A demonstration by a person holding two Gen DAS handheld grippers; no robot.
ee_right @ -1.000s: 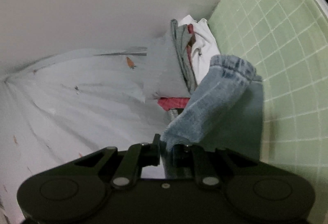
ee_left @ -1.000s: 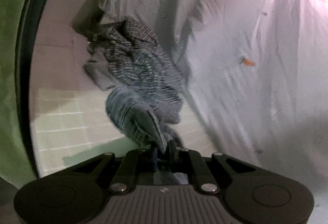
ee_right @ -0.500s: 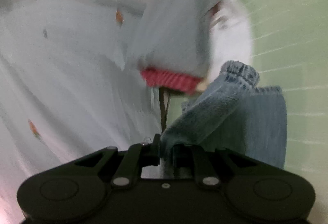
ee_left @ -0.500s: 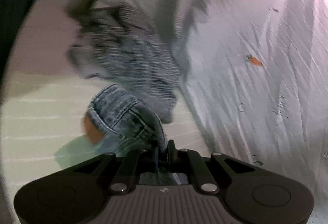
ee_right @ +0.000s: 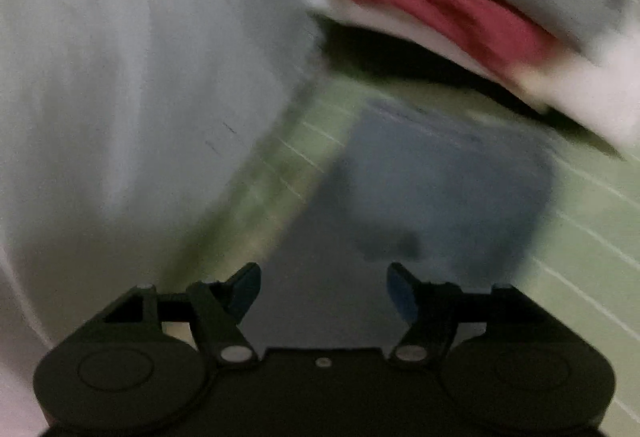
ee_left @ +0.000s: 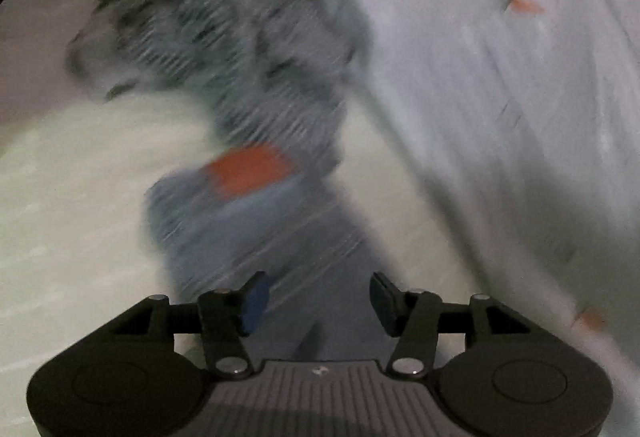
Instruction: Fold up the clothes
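Both views are motion-blurred. Blue jeans (ee_left: 256, 221) with an orange-brown waist patch lie on the pale green gridded mat (ee_left: 72, 205). My left gripper (ee_left: 316, 297) hangs just above them, its jaws opening, and its pads do not press the denim. In the right wrist view the folded jeans (ee_right: 448, 189) lie on the same mat (ee_right: 592, 237), ahead of my right gripper (ee_right: 324, 291). Its jaws are opening too, with nothing gripped between them.
A crumpled striped garment (ee_left: 240, 49) lies just beyond the jeans. A large white sheet with small orange marks (ee_left: 500, 109) covers the right side. A stack of folded clothes with red, white and grey layers (ee_right: 460, 17) sits behind the jeans in the right wrist view.
Both grippers were shut on the jeans and have let go, their jaws now spread. The jeans have dropped onto the mat. Both cameras have swung closer to the mat.
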